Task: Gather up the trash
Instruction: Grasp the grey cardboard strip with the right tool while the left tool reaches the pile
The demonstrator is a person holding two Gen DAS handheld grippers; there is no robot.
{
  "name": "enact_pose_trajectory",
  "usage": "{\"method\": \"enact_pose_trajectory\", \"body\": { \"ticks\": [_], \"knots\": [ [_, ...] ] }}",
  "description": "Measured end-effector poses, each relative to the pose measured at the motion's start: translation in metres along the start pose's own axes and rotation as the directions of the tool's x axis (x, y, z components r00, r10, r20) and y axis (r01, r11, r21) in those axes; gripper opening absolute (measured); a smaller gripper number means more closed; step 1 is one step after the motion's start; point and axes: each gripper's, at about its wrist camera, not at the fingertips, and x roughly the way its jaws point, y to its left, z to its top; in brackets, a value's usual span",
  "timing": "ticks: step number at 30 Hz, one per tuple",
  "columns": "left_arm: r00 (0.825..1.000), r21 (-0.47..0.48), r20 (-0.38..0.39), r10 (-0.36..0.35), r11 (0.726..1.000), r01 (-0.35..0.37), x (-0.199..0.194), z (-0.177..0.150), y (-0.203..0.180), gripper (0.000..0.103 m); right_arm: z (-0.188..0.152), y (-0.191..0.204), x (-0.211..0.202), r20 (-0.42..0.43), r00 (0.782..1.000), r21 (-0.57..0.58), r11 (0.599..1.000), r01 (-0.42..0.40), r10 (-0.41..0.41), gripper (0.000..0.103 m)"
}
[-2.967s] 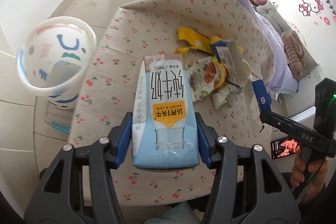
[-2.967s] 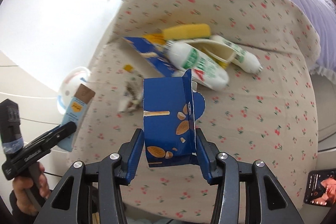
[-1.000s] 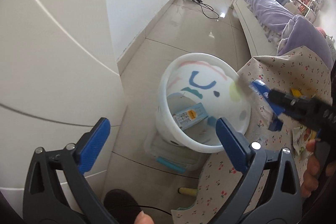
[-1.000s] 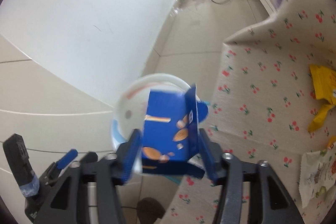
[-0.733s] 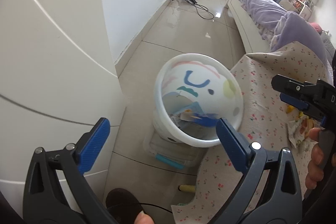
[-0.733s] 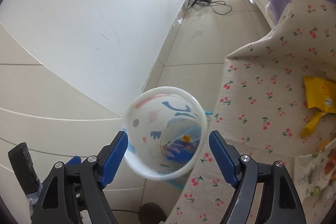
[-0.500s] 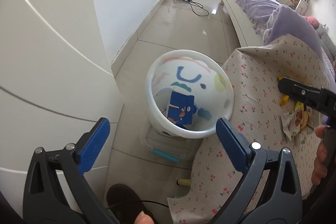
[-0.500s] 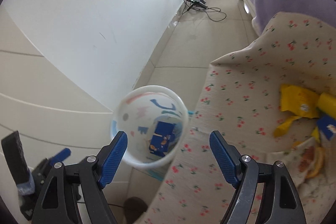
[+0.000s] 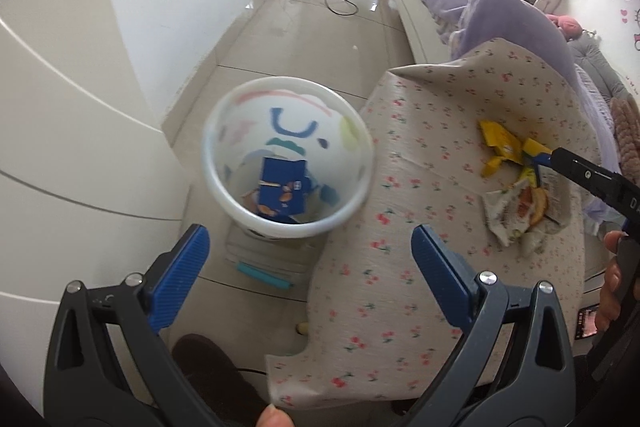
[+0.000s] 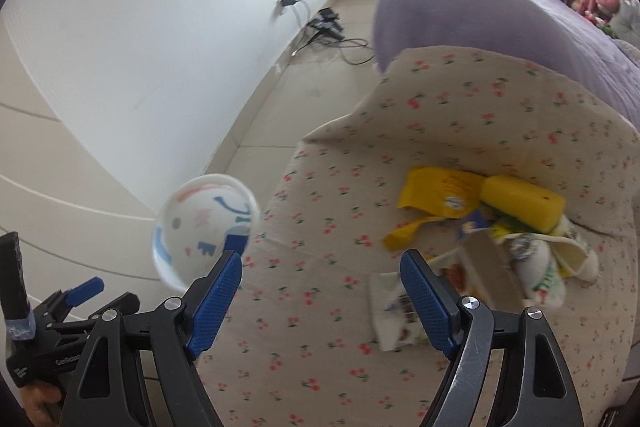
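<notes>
Blue box (image 9: pixel 281 190) lying in white bin (image 9: pixel 362 163); left tongs (image 9: pixel 306 269), right tongs (image 10: pixel 321 301) gaping empty, swinging toward counter (image 10: pixel 320 347) wrappers (image 10: pixel 436 205) for collecting.

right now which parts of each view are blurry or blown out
Left wrist view: the white round bin with doodles has a smeared rim, the cherry-print cloth streaks beside it, and the window at top right is blown out. Right wrist view: the same bin looks soft, the yellow wrapper and trash pile are motion-blurred, the window glares white; both views bend heavily at the edges.
</notes>
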Motion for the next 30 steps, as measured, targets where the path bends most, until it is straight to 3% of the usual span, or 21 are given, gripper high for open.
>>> {"method": "enact_pose_trajectory", "body": {
  "ticks": [9,19,22,24,25,26,30],
  "knots": [
    [0.999,0.009,0.001,-0.04,0.999,0.04,0.001,0.004,-0.023,0.101,0.004,-0.064,0.001,-0.039,0.988,0.072,0.985,0.155,-0.152,0.083],
    [0.998,0.054,-0.023,-0.057,0.997,0.059,0.013,0.004,-0.053,0.101,0.004,-0.087,0.025,-0.094,0.973,0.027,0.977,0.212,-0.209,0.081],
    [0.998,0.08,-0.028,-0.061,0.995,0.063,0.016,0.003,-0.064,0.101,0.004,-0.087,0.03,-0.097,0.968,0.006,0.972,0.234,-0.232,0.069],
    [0.998,0.092,-0.029,-0.06,0.994,0.062,0.017,0.002,-0.07,0.101,0.003,-0.087,0.031,-0.093,0.965,-0.004,0.969,0.246,-0.246,0.052],
    [0.998,0.096,-0.029,-0.061,0.993,0.064,0.018,0.002,-0.073,0.101,0.003,-0.087,0.031,-0.092,0.966,-0.01,0.97,0.243,-0.243,0.035],
    [0.998,0.099,-0.029,-0.064,0.993,0.066,0.019,0.002,-0.076,0.101,0.003,-0.088,0.03,-0.094,0.969,-0.009,0.974,0.227,-0.227,0.028],
    [0.996,0.111,-0.036,-0.076,0.991,0.08,0.023,0.001,-0.09,0.101,0.002,-0.095,0.014,-0.062,0.976,0.019,0.978,0.209,-0.208,0.022]
  ]
}}
